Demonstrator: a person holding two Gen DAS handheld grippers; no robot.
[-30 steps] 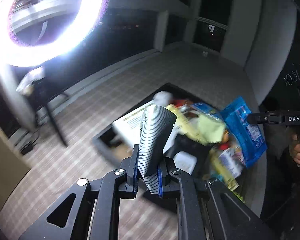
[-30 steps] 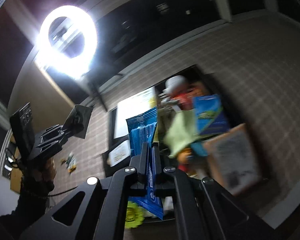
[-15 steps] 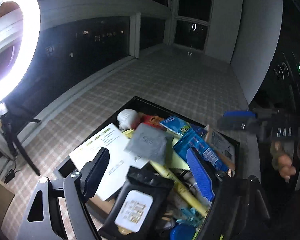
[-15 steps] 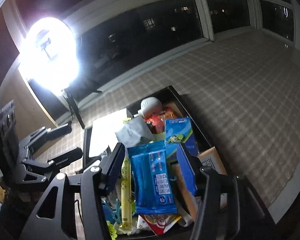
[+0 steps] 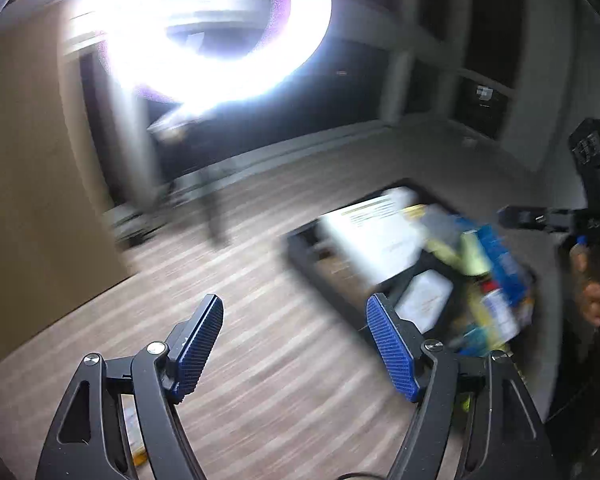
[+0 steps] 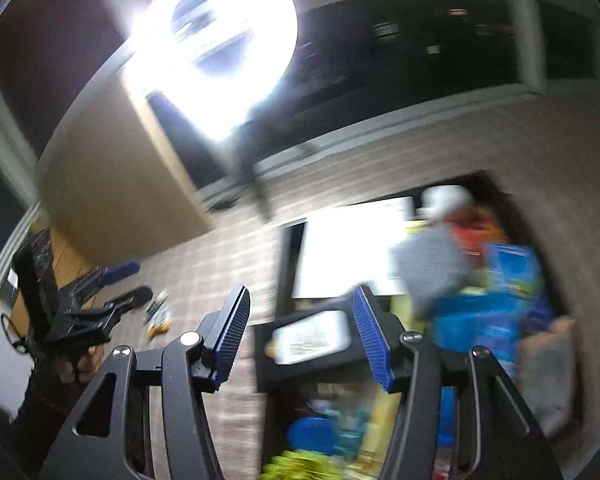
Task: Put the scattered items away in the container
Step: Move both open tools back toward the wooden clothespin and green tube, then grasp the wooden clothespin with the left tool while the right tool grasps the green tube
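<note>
Black and low-walled, the bin sits on the floor, heaped past its rim with blurred goods: one white sheet, one grey pouch, one white cap, several blue packets, one dark pack with a pale label, and yellow bits low in the right wrist view. In the left wrist view it lies right of the left gripper; in the right wrist view it lies ahead of and under the right gripper.

The floor is pale, checked tile, streaked by motion blur. One ring light glares on a stand before dark windows; a tan panel stands at left.

One small packet lies loose on the tile, apart from the bin.

Both grippers are released, nothing between the blue pads; the left jaws are closing slightly. A hand holds the left gripper.
</note>
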